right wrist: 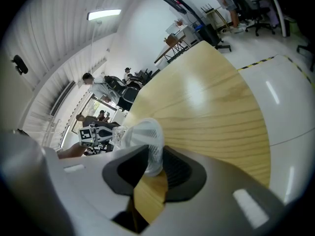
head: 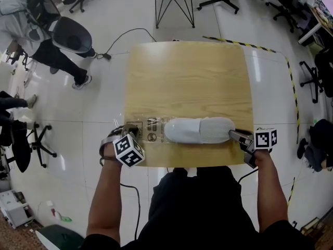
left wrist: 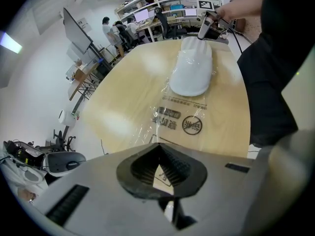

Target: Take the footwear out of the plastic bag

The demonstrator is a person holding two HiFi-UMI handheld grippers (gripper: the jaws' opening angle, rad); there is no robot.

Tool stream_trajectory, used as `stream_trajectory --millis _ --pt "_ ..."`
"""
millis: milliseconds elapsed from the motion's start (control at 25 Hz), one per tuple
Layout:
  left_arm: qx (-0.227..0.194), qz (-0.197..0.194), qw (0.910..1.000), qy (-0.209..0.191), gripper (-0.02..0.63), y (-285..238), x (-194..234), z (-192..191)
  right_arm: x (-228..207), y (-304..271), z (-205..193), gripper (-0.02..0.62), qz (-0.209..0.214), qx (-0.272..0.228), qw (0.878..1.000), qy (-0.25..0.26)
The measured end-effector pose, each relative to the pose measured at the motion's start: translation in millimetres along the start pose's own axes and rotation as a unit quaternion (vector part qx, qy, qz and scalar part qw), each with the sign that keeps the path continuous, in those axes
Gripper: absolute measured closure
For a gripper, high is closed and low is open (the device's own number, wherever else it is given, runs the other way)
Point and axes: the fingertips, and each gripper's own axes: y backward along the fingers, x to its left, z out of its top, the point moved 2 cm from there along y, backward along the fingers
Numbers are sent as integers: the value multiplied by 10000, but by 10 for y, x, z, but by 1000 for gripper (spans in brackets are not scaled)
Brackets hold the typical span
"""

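We see bright, even overhead light; a ceiling lamp point(right wrist: 104, 14) glares, the floor point(head: 270, 61) shines, and fisheye edges bend and darken.

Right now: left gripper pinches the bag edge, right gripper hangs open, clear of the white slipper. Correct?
Not quite. The right gripper is shut on the end of the white slipper, as the right gripper view shows. The left gripper does pinch the bag edge.
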Motion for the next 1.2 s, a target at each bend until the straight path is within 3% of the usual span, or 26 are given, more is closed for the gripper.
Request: stream_trajectory --millis 520,1200 --pt "59 127 9999 -21 600 3 83 10 -99 125 -33 505 -15 -13 10000 45" --pt "307 455 9985 85 600 134 338 -281 -79 165 5 511 -117 9 9996 242"
